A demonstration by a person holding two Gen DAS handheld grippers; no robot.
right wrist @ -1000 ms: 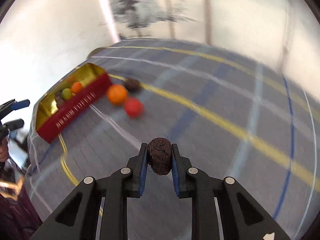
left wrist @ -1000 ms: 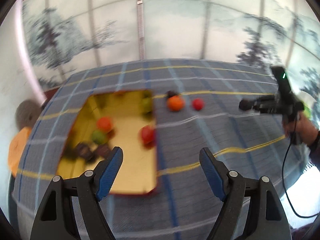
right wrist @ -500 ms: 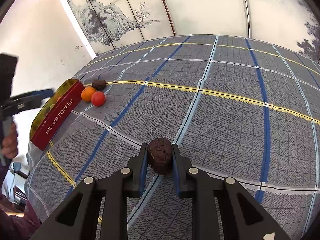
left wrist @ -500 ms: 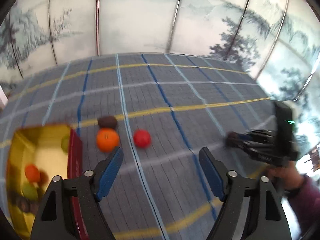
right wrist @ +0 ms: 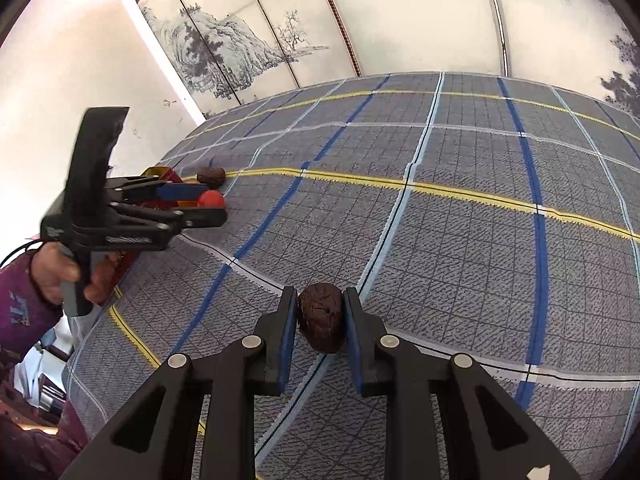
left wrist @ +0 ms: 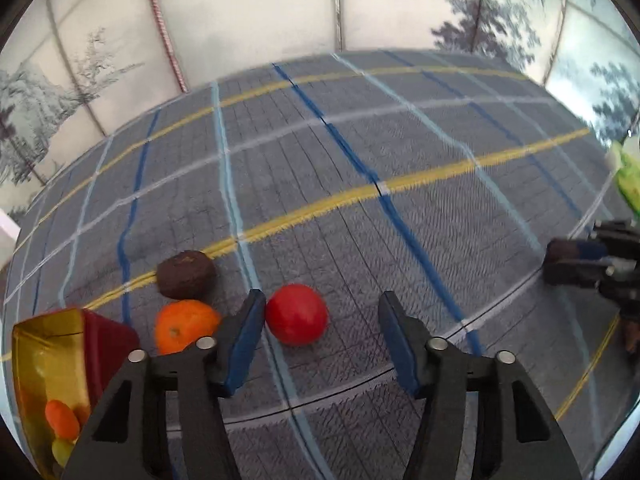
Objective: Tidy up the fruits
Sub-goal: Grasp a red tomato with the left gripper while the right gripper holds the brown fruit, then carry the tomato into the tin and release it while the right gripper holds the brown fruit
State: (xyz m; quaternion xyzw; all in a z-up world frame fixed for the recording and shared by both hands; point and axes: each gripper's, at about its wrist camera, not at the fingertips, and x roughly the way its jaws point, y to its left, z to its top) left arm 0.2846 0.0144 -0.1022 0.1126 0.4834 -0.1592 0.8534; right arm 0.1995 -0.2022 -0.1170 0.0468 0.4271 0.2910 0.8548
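In the left wrist view a red round fruit [left wrist: 296,314] lies on the cloth between the fingers of my left gripper [left wrist: 321,307]. The jaws are closing; the left pad is at the fruit and a gap remains at the right pad. An orange fruit [left wrist: 182,330] and a brown wrinkled fruit [left wrist: 186,274] lie just left of it, beside the red and gold tin [left wrist: 104,336], which holds several fruits. My right gripper [right wrist: 322,304] is shut on another brown wrinkled fruit [right wrist: 322,316], low over the cloth. From the right wrist view, the left gripper [right wrist: 208,202] straddles the red fruit [right wrist: 212,199].
A grey plaid tablecloth [left wrist: 400,152] with blue, white and yellow lines covers the table. Painted screen panels [right wrist: 248,40] stand behind it. A person's hand [right wrist: 60,276] in a purple sleeve holds the left gripper. Something green [left wrist: 626,176] sits at the far right edge.
My left gripper swung from over the tin to the red fruit, came lower, and its jaws narrowed around it. The right gripper kept its hold on the brown fruit and settled in place.
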